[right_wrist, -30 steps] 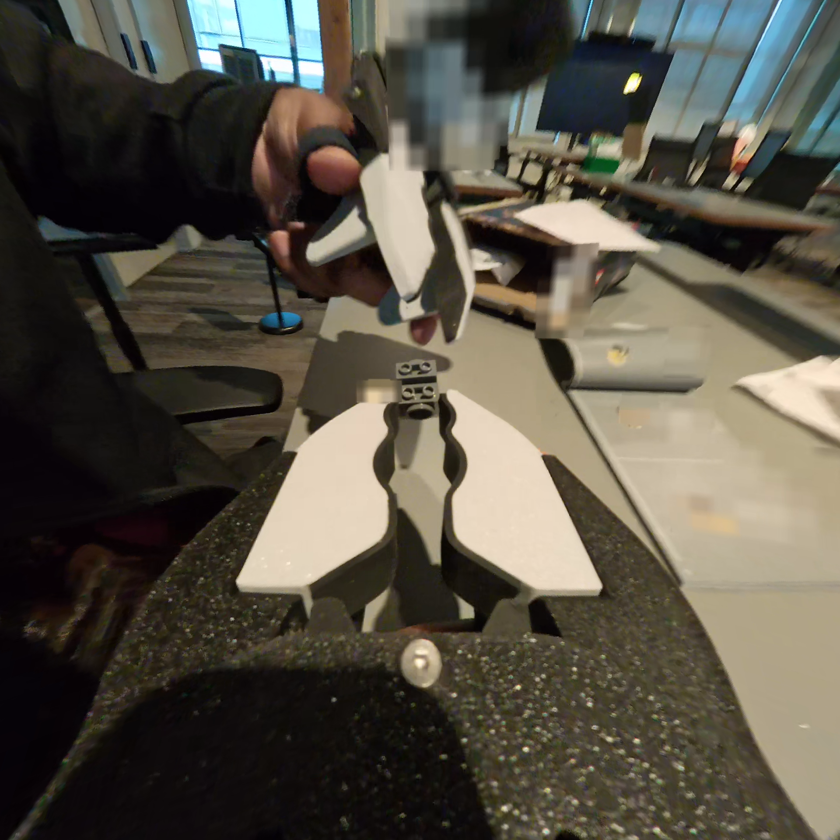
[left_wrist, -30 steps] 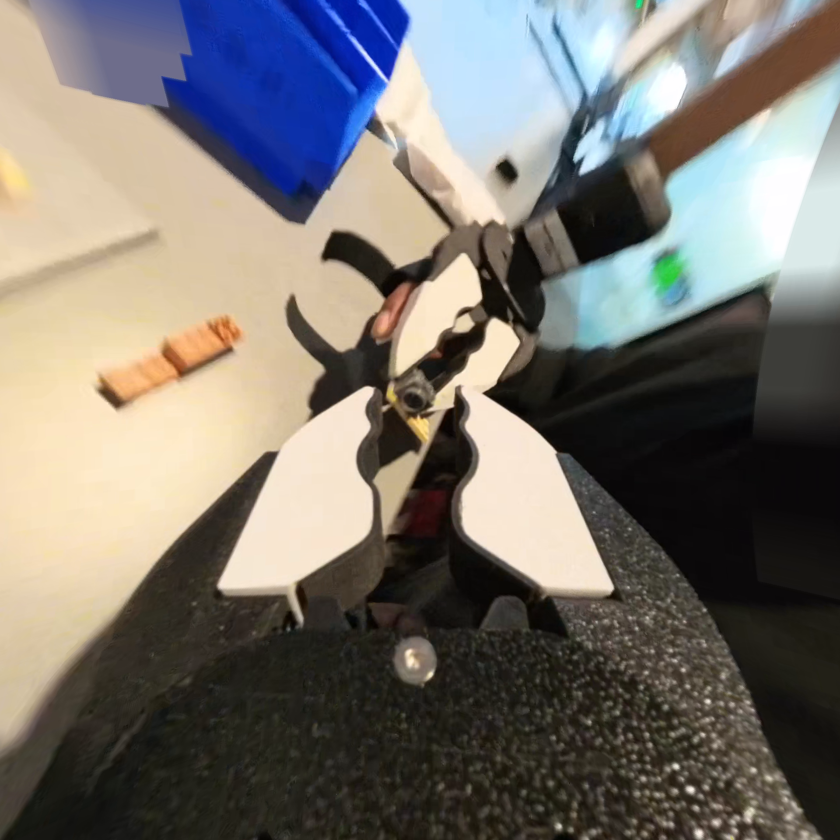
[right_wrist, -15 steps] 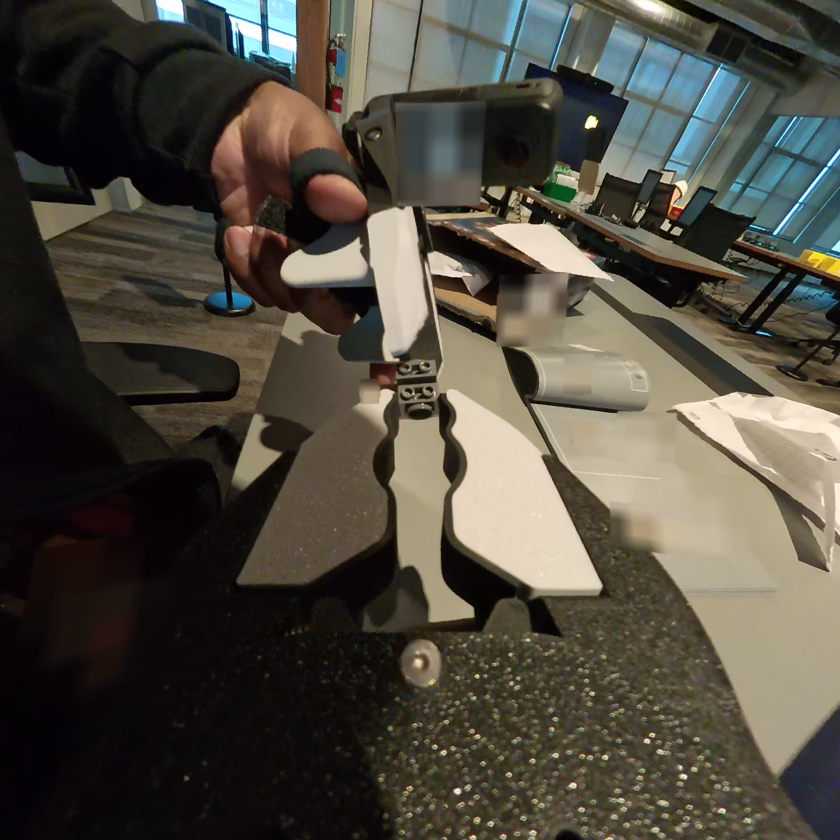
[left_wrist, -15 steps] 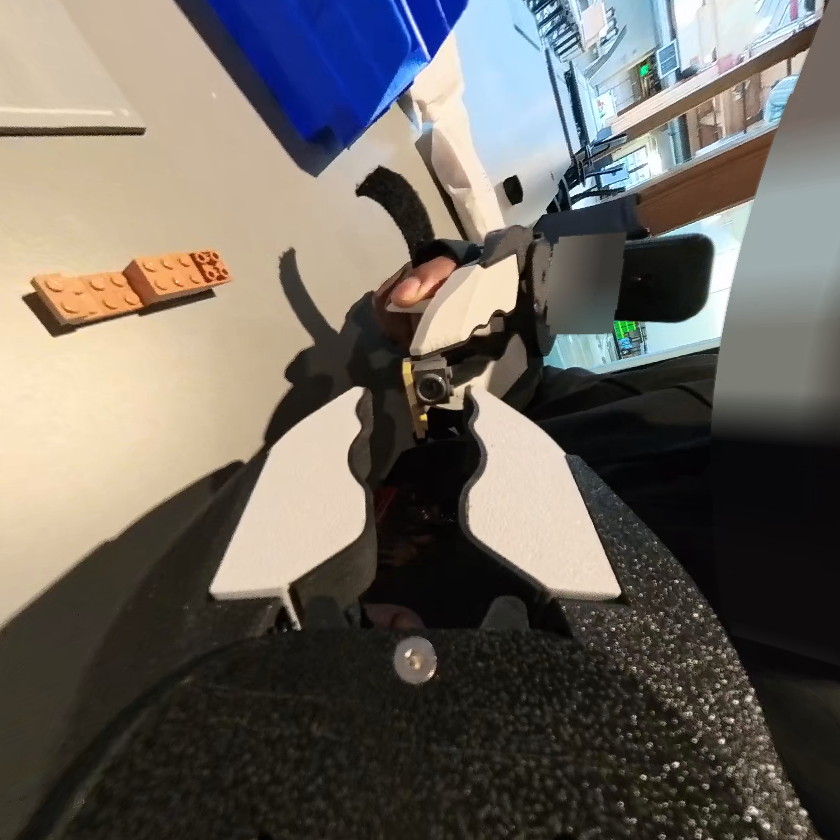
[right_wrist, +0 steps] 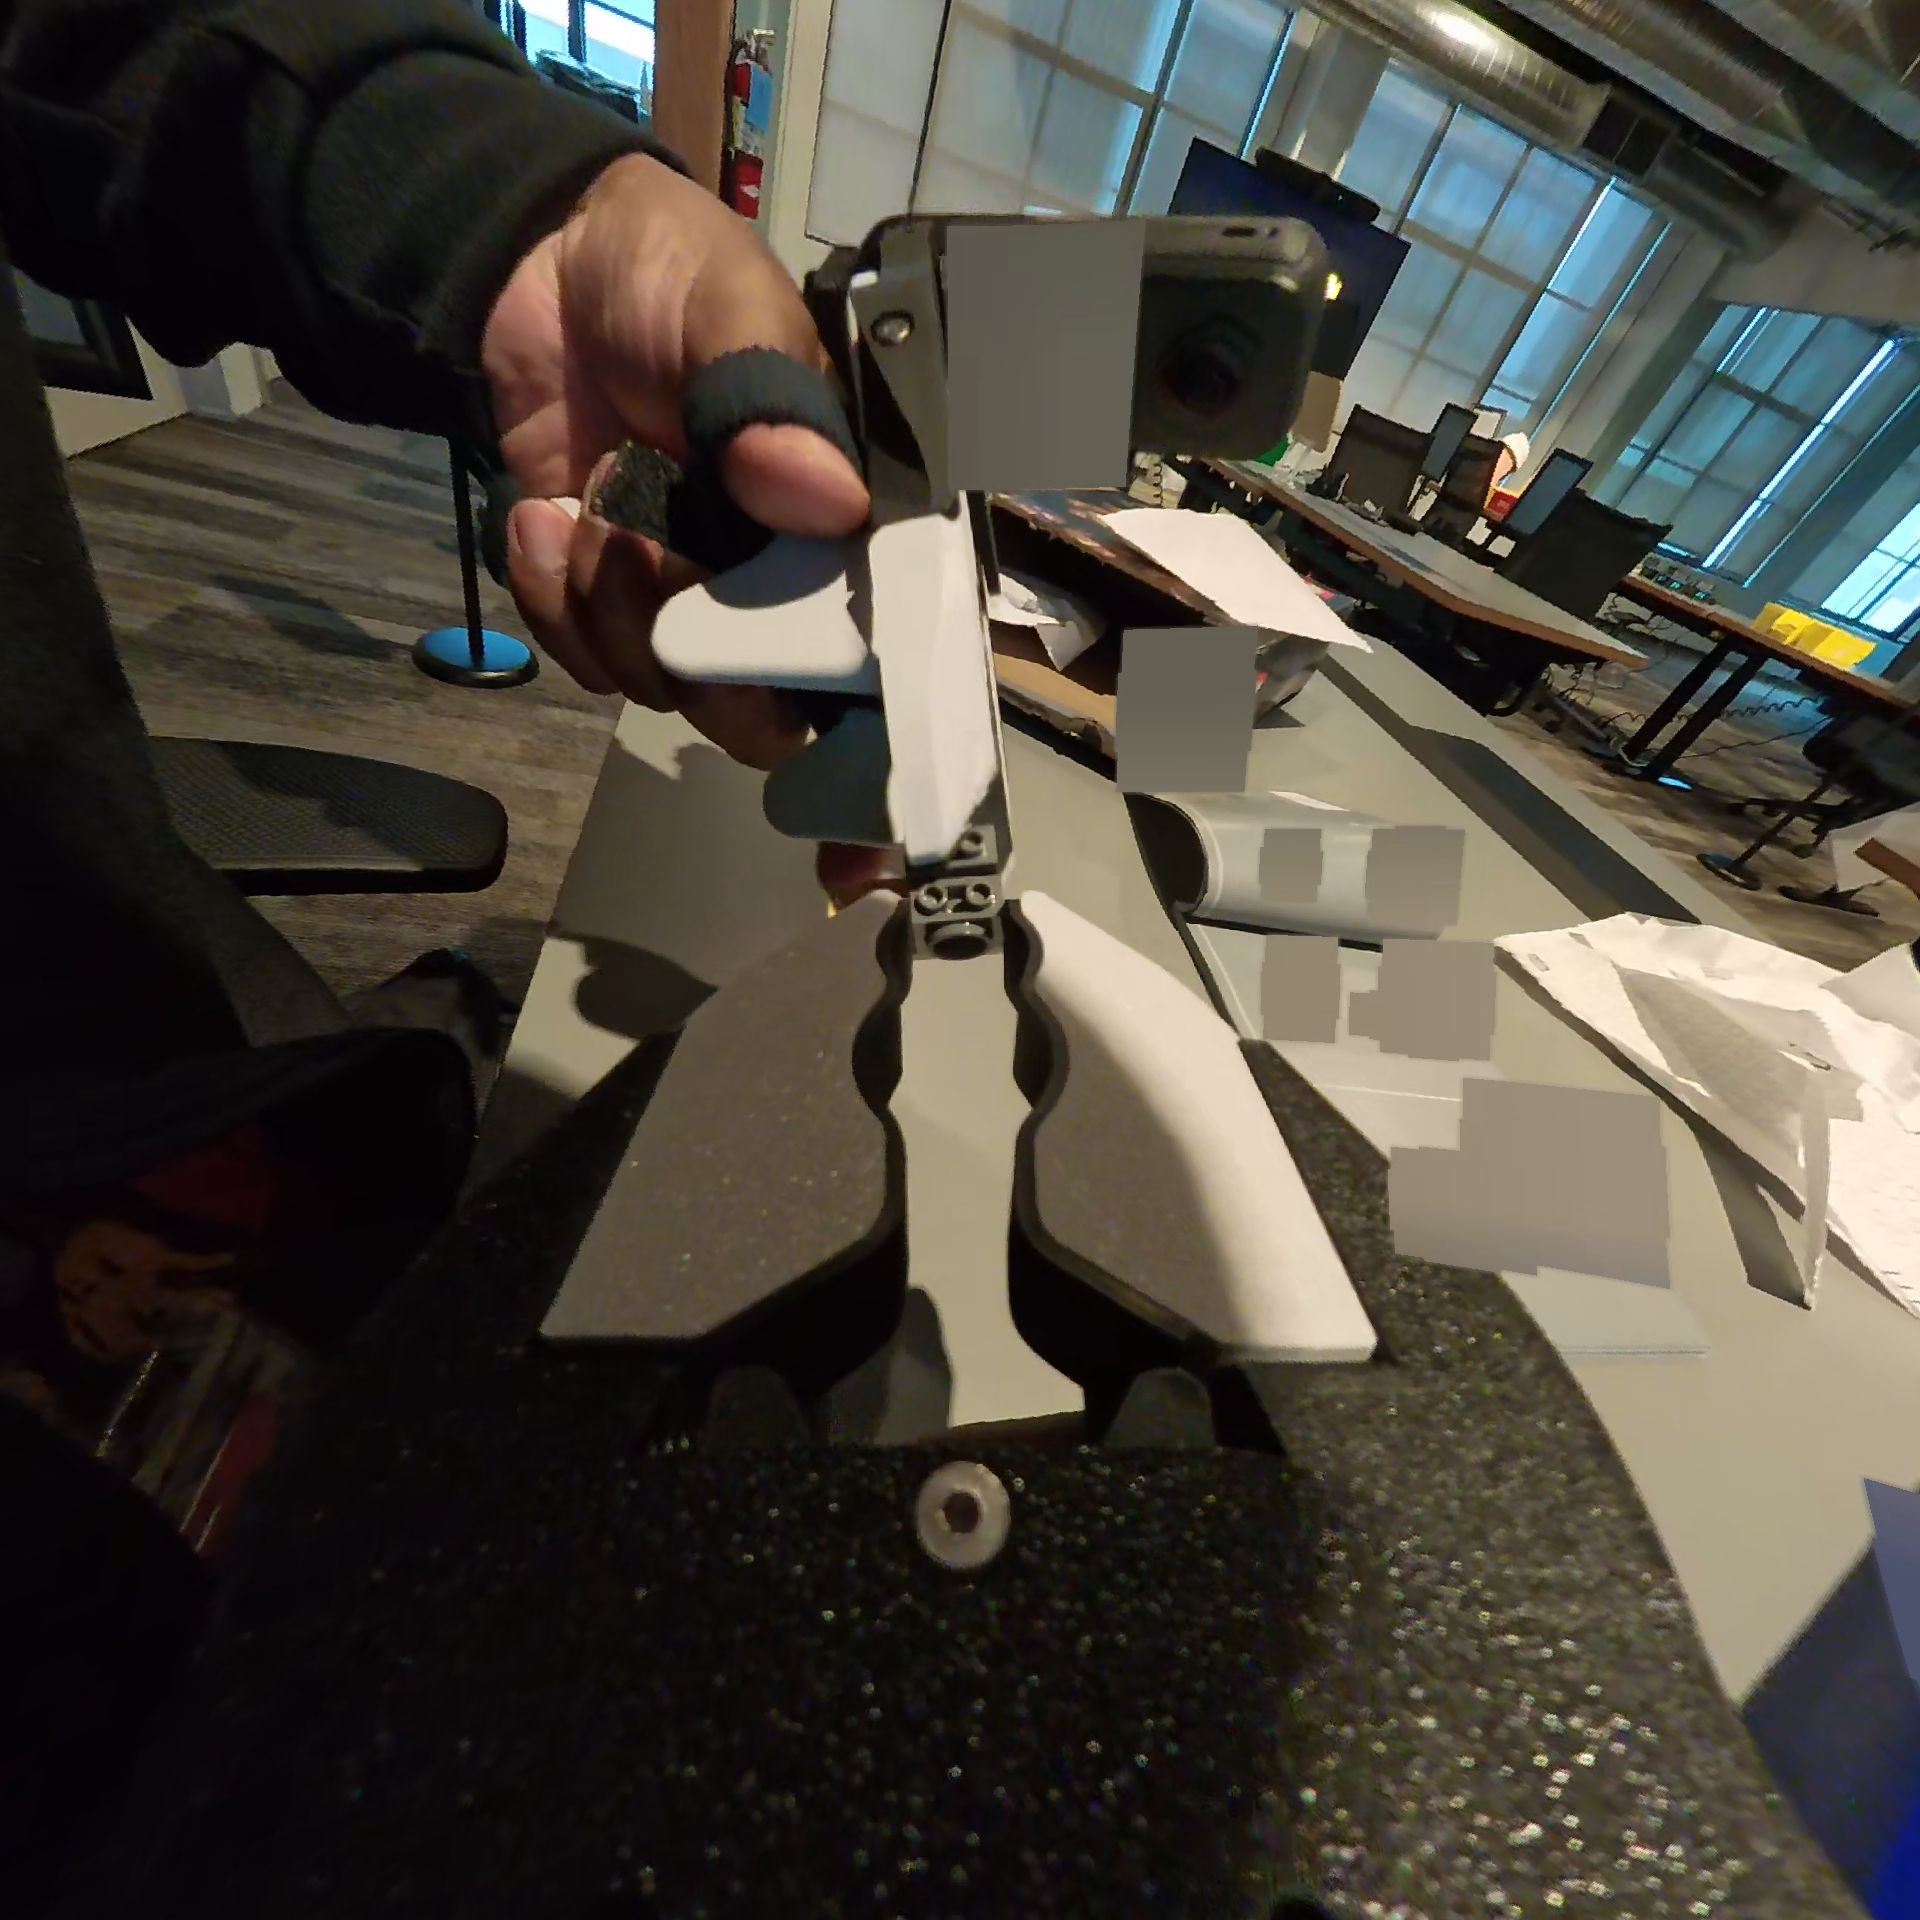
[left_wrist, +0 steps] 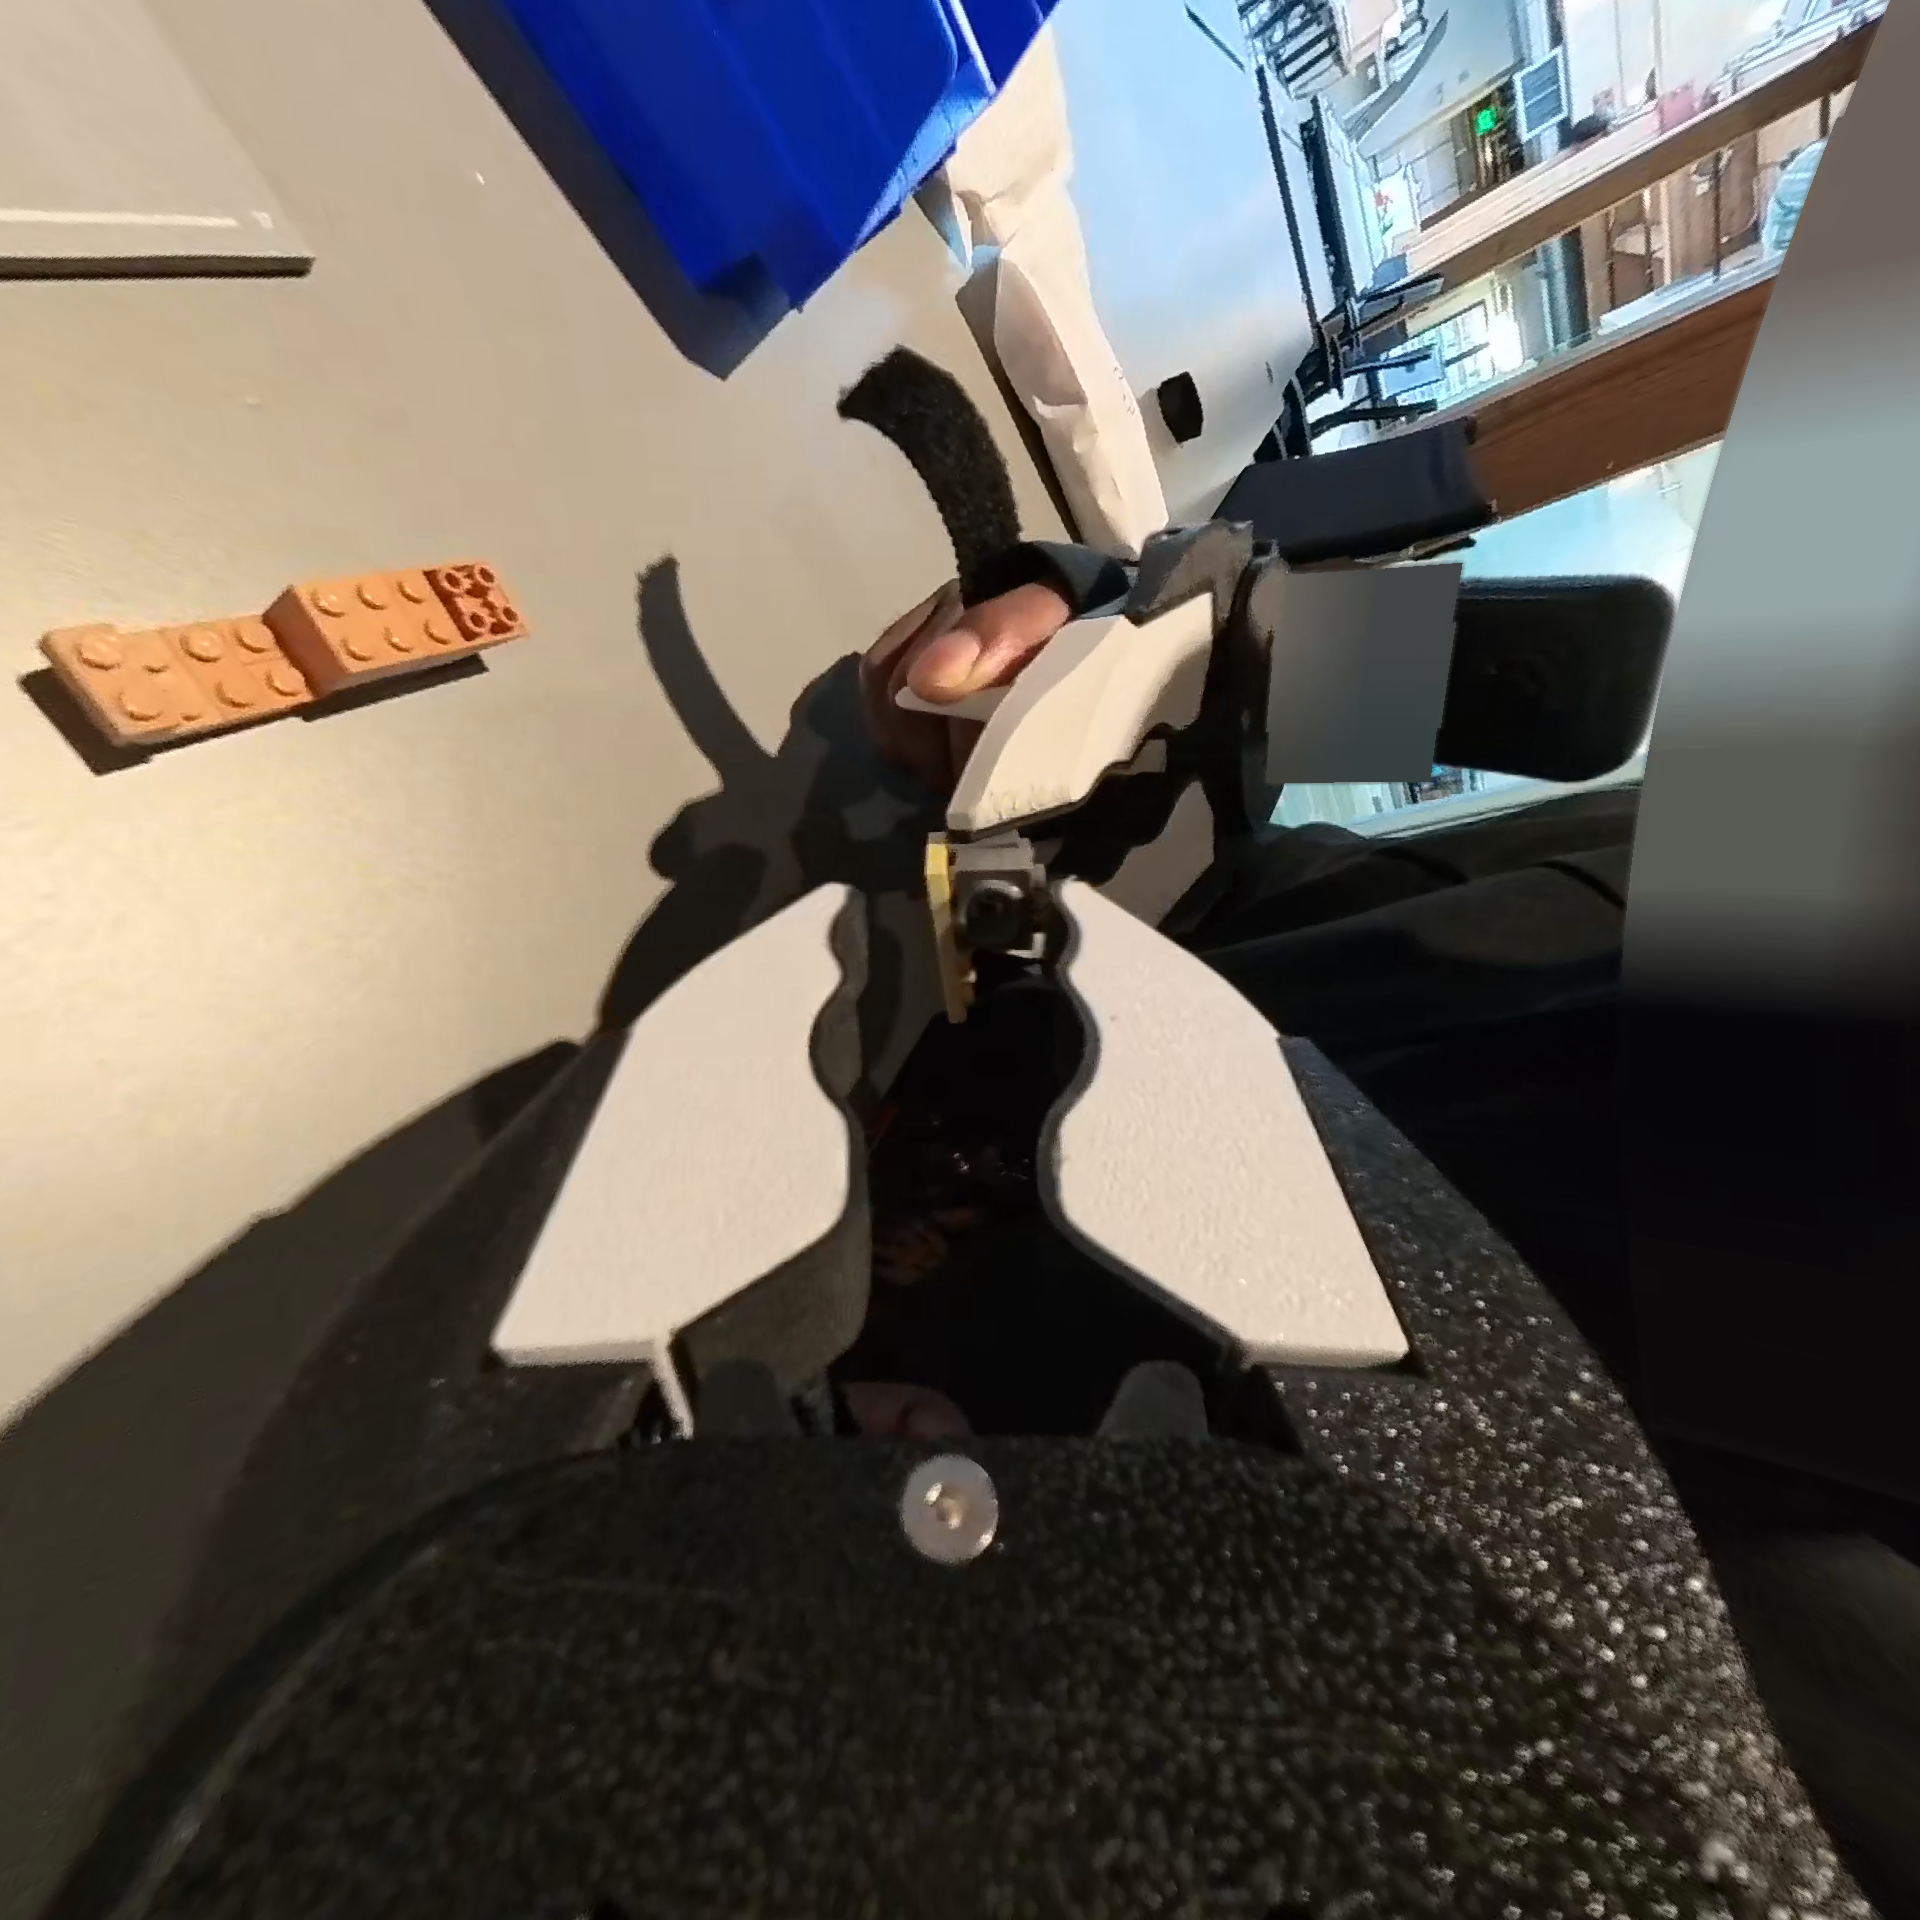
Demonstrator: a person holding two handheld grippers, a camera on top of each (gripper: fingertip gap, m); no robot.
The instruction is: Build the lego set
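Observation:
My right gripper (right_wrist: 958, 914) is shut on a small dark grey brick (right_wrist: 956, 932) with side studs and a round hole, held in the air above the table edge. The left wrist view shows the same brick (left_wrist: 995, 914) with a thin tan plate (left_wrist: 940, 925) on its left side. My left gripper (left_wrist: 961, 909) is open, its jaws straddling brick and plate with a gap beside the plate. In the right wrist view the left gripper (right_wrist: 951, 847) comes down from above, tips over the brick's top. The right gripper (left_wrist: 997, 821) meets it from the upper right.
An orange-brown brick assembly (left_wrist: 281, 665) lies on the grey table (left_wrist: 312, 987). A blue bin (left_wrist: 748, 135) and a grey baseplate corner (left_wrist: 156, 229) lie beyond it. An instruction booklet (right_wrist: 1299, 862), crumpled paper (right_wrist: 1714, 1039), a cardboard box (right_wrist: 1091, 582) and an office chair (right_wrist: 312, 821) are around. Left and right tips are no more than a few centimetres apart.
The two grippers have come together. The left gripper moved down until its tips reach the grey brick, and its jaws stand a little wider. The right gripper still holds the brick.

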